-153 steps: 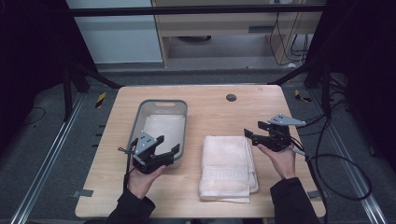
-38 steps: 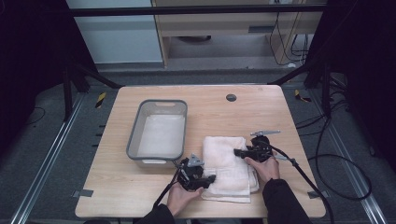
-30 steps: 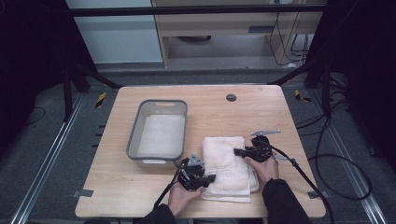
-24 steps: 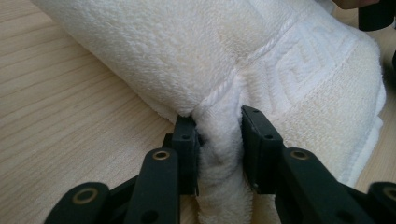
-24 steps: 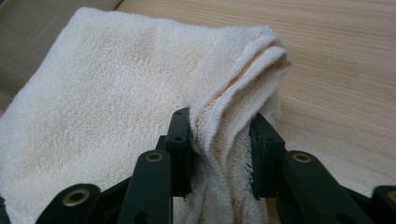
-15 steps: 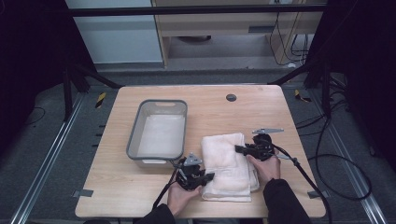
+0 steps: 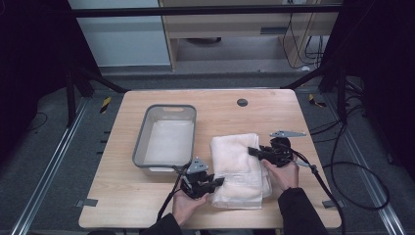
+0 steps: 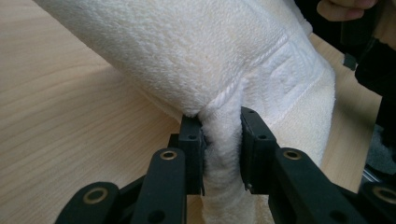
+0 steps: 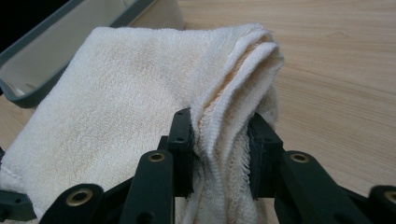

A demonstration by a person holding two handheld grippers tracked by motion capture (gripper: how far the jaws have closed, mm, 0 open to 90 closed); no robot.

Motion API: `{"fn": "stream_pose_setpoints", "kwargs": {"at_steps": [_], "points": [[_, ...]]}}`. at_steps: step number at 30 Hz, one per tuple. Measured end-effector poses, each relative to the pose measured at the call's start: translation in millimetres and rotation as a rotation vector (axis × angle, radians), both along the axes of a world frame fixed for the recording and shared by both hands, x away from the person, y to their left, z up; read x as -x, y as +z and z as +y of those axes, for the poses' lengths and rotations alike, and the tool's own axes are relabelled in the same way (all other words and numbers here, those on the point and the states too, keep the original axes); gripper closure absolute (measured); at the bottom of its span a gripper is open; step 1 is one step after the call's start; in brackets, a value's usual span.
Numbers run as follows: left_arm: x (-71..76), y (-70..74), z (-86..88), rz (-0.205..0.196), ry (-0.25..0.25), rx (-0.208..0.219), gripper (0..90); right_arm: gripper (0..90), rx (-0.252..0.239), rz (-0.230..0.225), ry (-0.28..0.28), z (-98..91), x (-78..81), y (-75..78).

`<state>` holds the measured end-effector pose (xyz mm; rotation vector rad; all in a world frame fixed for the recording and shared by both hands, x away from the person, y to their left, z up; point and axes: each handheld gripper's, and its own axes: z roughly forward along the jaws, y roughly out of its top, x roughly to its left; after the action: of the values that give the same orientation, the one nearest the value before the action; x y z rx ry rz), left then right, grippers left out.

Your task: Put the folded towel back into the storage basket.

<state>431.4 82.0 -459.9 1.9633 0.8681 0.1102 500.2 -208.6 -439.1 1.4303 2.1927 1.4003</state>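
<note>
A folded cream towel (image 7: 238, 166) lies on the wooden table (image 7: 274, 112), held at two edges and lifted slightly. My left gripper (image 7: 219, 182) is shut on the towel's near left edge; the left gripper view shows the towel (image 8: 205, 60) bunched between the pads (image 8: 191, 140). My right gripper (image 7: 252, 152) is shut on the towel's right edge, where the folded layers of the towel (image 9: 140, 84) are pinched between its pads (image 9: 261, 140). A grey bin (image 7: 166, 139) stands left of the towel, with something pale lying flat inside.
A small dark round mark (image 7: 242, 102) sits on the table's far side. The bin's corner (image 9: 56, 60) lies close behind the towel in the right gripper view. Cables (image 7: 342, 161) trail off the right edge. Bare wood extends beyond the towel and at the near left.
Both grippers came in from the table's sides to the towel, closed on its edges and rose a little, lifting those edges off the table.
</note>
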Motion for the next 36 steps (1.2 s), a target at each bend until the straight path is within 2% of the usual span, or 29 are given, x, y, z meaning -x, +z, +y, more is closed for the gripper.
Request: {"fn": "stream_pose_setpoints", "kwargs": {"at_steps": [7, 15, 22, 36], "points": [[3.2, 11.8, 2.3, -0.031, -0.001, 0.024, 72.8, 67.6, -0.001, -0.043, -0.003, 0.5, 5.0, 14.0], [6.7, 22.9, 4.3, -0.068, -0.001, 0.039, 73.0, 67.6, -0.03, -0.063, -0.008, -0.2, 8.0, 22.6], [7.8, 31.6, 7.4, -0.086, 0.006, 0.06, 73.0, 67.5, -0.032, -0.094, -0.008, 1.5, 9.9, 32.2], [9.7, 48.4, 14.0, -0.145, 0.017, 0.069, 73.1, 67.5, -0.061, -0.142, -0.012, 7.4, 9.9, 46.9]]}}
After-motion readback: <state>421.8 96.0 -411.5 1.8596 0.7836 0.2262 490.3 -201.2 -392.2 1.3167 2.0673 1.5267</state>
